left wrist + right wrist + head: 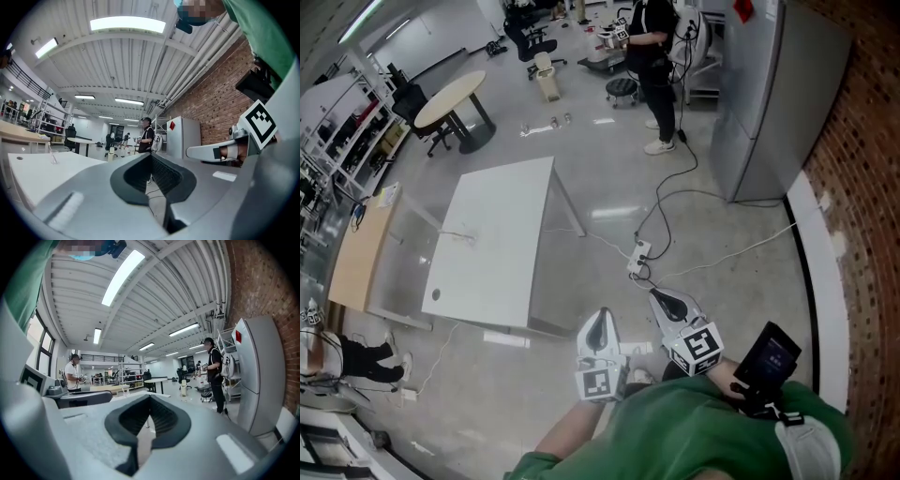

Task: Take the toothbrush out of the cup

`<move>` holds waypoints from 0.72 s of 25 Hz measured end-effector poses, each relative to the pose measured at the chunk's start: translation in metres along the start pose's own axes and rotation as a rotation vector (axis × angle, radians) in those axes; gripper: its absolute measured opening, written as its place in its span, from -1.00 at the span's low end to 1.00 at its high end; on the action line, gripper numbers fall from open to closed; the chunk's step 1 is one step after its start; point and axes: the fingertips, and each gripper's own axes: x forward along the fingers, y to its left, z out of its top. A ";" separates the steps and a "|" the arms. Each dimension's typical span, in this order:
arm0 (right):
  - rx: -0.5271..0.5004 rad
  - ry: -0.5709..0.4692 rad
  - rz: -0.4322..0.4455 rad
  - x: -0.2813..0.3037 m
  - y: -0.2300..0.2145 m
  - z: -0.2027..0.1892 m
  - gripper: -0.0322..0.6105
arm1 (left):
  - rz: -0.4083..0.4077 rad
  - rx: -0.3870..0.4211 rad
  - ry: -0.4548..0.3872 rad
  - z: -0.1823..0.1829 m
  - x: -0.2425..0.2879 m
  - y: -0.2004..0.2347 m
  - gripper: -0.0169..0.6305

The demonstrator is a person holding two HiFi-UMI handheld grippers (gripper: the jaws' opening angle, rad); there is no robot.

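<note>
near, lower centre of the head view: the left claw [600, 317] and the right claw [657, 296], held level side by side. each has its jaws together with nothing between them, as both gripper views show.

middle: a stretch of floor [712, 234] with a power strip [639, 255] and loose cables lies between the claws and the white counter [502, 272], left of centre. the cup [461, 234] stands on the left half of that counter, small and clear, well apart from both claws. in the left gripper view a thin stem rises from it at the left edge, judged to be the toothbrush [50, 151]; it is too small to be sure.

far, upper frame: a grey cabinet [759, 103], a standing person [654, 56] and a round table [450, 98].

step in hand, as judged: the approach, with no grasp begun. the next move calls for reaching the counter, parting one claw, taking the stem above the rim, and lifting straight up so the light cup does not tip. the other claw may need to steady the cup.
</note>
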 end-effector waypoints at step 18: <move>0.007 -0.028 0.015 0.076 -0.109 0.032 -0.89 | 0.047 0.036 0.001 0.005 0.124 0.010 -0.93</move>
